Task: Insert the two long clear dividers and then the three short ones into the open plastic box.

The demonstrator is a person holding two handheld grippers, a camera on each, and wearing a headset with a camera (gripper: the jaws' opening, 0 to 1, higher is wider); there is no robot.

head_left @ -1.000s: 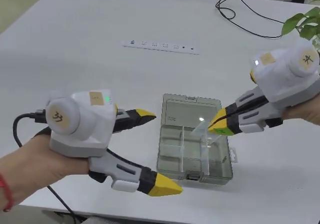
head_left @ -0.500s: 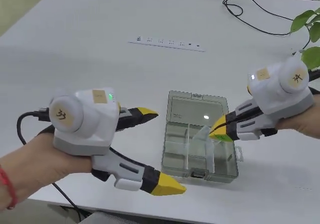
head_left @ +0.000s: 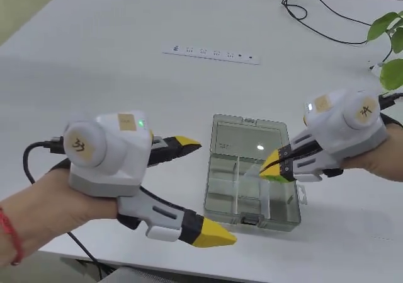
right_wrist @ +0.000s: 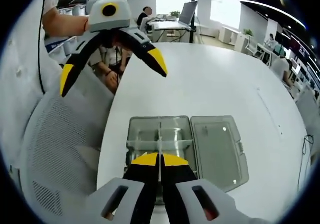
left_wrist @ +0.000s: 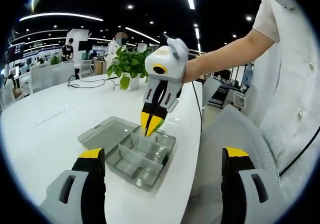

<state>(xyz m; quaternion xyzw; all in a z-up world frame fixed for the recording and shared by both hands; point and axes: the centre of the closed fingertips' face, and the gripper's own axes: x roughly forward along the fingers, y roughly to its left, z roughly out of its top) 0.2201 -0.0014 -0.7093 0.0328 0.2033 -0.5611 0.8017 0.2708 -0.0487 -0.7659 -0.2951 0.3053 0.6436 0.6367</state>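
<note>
The clear plastic box (head_left: pixel 217 195) lies near the table's front edge, its lid (head_left: pixel 247 137) folded open at the far side. Clear dividers (head_left: pixel 237 183) stand inside it and form a cross (right_wrist: pixel 160 140) in the right gripper view. My right gripper (head_left: pixel 271 168) hovers over the box's right part, shut on a thin clear divider (head_left: pixel 259 171) whose lower edge dips into the tray. In the left gripper view, the right gripper (left_wrist: pixel 150 127) points down into the box (left_wrist: pixel 122 160). My left gripper (head_left: pixel 203 191) is open and holds nothing, just left of the box.
A white power strip (head_left: pixel 214 54) lies farther back on the white table (head_left: pixel 113 75). A black cable (head_left: pixel 315 15) and plant leaves (head_left: pixel 391 50) are at the far right. The left gripper's cable (head_left: pixel 28 160) hangs off the front edge. A mesh chair (right_wrist: pixel 55 149) stands beside the table.
My right gripper has sunk lower over the box, and the tilted divider it holds has gone down into the tray. The left gripper has stayed open beside the box.
</note>
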